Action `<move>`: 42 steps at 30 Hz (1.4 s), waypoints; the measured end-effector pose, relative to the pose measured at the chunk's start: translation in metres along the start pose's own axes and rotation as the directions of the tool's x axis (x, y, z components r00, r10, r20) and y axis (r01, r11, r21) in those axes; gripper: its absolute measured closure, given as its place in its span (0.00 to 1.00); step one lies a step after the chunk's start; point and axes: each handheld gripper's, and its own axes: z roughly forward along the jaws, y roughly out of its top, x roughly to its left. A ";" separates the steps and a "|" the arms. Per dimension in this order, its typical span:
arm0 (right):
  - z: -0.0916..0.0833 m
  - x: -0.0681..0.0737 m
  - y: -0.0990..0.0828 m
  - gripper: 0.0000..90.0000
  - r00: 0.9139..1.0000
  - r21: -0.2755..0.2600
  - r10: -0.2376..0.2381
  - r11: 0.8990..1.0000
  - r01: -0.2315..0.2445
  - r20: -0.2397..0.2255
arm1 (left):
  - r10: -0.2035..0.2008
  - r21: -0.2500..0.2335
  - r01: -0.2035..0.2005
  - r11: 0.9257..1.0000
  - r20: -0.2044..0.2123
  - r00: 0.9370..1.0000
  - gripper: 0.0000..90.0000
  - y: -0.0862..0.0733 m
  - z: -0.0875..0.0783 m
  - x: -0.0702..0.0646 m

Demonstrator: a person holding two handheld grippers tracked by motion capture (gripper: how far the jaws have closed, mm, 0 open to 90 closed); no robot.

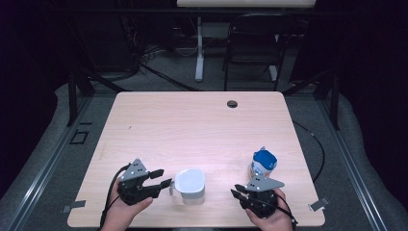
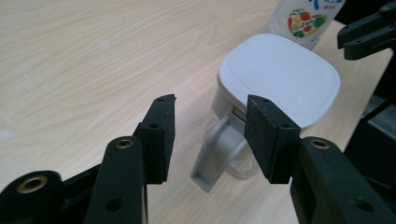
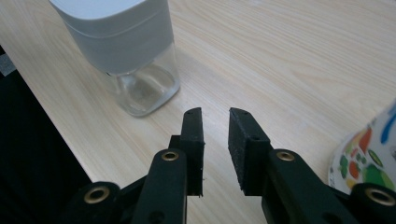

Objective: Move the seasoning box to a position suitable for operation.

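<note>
A clear jug with a white lid [image 1: 190,185] stands near the table's front edge, between my two grippers. Its grey handle [image 2: 212,158] points toward my left gripper [image 1: 165,177]. In the left gripper view that gripper [image 2: 210,105] is open wide, the handle lies just beyond the pads, and neither pad touches it. To the right of the jug, my right gripper [image 1: 235,190] points at it. Seen in its own view, the right gripper [image 3: 215,114] has a narrow gap between the jaws with nothing in it. A blue-capped white bottle with fruit pictures [image 1: 263,163] stands just behind the right gripper.
The light wooden table [image 1: 192,125] has a cable hole [image 1: 232,103] near its far edge. A dark chair [image 1: 255,43] and a table leg stand on the floor beyond it. The jug's glass base [image 3: 140,93] sits close to the front edge.
</note>
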 end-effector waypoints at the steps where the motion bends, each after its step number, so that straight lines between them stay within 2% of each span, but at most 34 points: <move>1: 0.002 0.000 0.003 0.84 1.000 0.001 -0.006 1.000 0.006 0.000 | -0.005 0.012 0.005 1.000 0.026 1.000 0.61 0.006 0.001 0.001; 2: 0.002 0.000 0.003 0.84 1.000 0.001 -0.006 1.000 0.006 0.000 | -0.005 0.012 0.005 1.000 0.026 1.000 0.66 0.006 0.001 0.001; 3: 0.004 0.001 0.008 0.83 1.000 -0.002 -0.008 1.000 0.008 -0.004 | -0.004 0.017 0.003 1.000 0.029 1.000 0.66 0.009 0.001 0.001; 6: 0.009 0.001 0.014 0.82 1.000 -0.013 -0.003 1.000 0.003 -0.012 | 0.015 0.033 -0.016 0.999 0.024 1.000 0.75 0.019 0.004 -0.001; 9: 0.014 0.004 0.023 0.83 1.000 -0.016 -0.015 1.000 0.015 -0.020 | 0.034 0.043 -0.035 0.998 0.022 0.999 0.88 0.025 0.007 -0.003; 12: 0.016 0.004 0.030 0.85 1.000 -0.024 -0.016 1.000 0.015 -0.027 | 0.057 0.055 -0.059 0.997 0.040 0.998 1.00 0.027 0.009 -0.006; 19: 0.020 0.004 0.039 0.92 0.999 -0.032 -0.016 0.999 0.015 -0.036 | 0.071 0.032 -0.073 0.997 0.061 0.996 1.00 0.026 0.009 -0.014; 24: 0.023 0.003 0.045 1.00 0.999 -0.052 -0.010 0.999 0.008 -0.046 | 0.108 0.056 -0.110 0.992 0.049 0.993 1.00 0.025 0.012 -0.019; 30: 0.027 0.007 0.048 1.00 0.997 -0.044 -0.026 0.999 0.023 -0.077 | 0.111 0.071 -0.115 0.991 0.056 0.992 1.00 0.024 0.015 -0.019; 38: 0.033 0.017 0.044 1.00 0.993 -0.037 -0.050 0.998 0.047 -0.105 | 0.105 0.050 -0.108 0.993 0.062 0.993 1.00 0.020 0.014 -0.018; 42: 0.036 0.022 0.042 1.00 0.992 -0.020 -0.071 0.997 0.069 -0.104 | 0.103 0.048 -0.106 0.993 0.065 0.993 1.00 0.020 0.014 -0.017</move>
